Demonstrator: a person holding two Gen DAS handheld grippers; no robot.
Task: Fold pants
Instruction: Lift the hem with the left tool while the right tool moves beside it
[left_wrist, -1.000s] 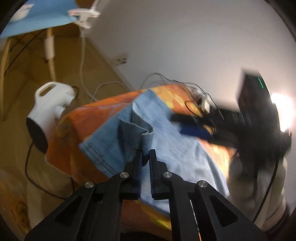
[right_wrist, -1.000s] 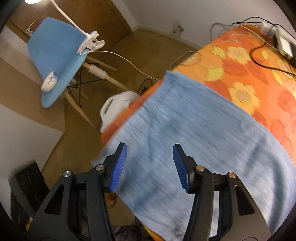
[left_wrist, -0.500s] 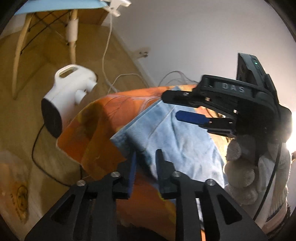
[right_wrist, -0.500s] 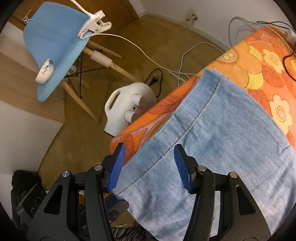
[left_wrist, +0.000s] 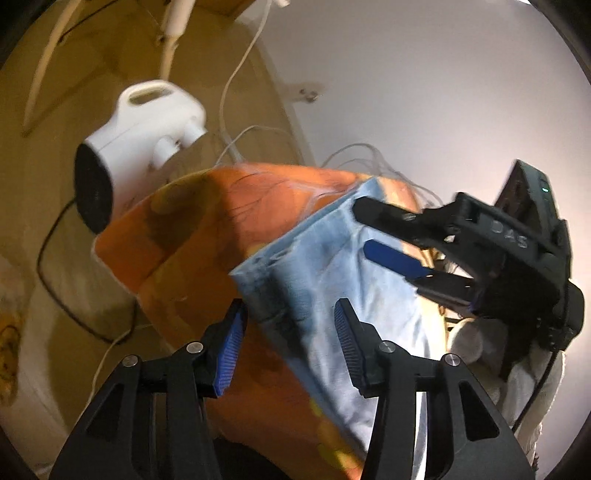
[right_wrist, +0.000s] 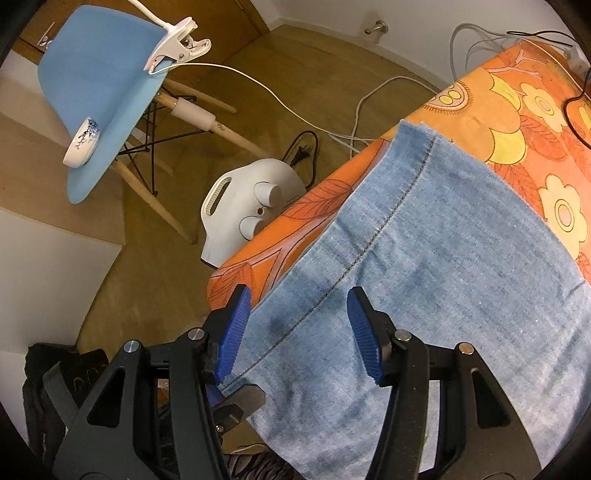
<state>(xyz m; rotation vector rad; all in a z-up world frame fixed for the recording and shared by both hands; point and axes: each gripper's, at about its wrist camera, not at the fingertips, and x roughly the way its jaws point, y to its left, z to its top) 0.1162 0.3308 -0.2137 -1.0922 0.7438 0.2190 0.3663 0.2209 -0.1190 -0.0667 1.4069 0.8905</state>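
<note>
Light blue jeans (right_wrist: 443, 258) lie flat on the table's orange flowered cloth (right_wrist: 535, 103), one end at the table's corner. In the left wrist view the jeans' corner (left_wrist: 295, 273) sits just ahead of my left gripper (left_wrist: 290, 347). Its jaws are opening and the blue pads (left_wrist: 231, 350) do not touch the denim. My right gripper (right_wrist: 299, 328) hovers open over the jeans near a dark seam, with nothing pinched. From the left wrist view my right gripper (left_wrist: 373, 232) hangs over the far side of the jeans, a hand behind it.
The table's corner (left_wrist: 125, 258) drops off to a wooden floor. A white fan heater (right_wrist: 251, 206) stands on the floor close to that corner, with cables around it. A blue chair (right_wrist: 103, 85) carries a clip lamp and a small bowl. A wall is behind the table.
My left gripper was shut on a raised fold of the jeans; it has let go and its jaws have spread. The fold now lies flat. Both grippers came lower toward the table's corner.
</note>
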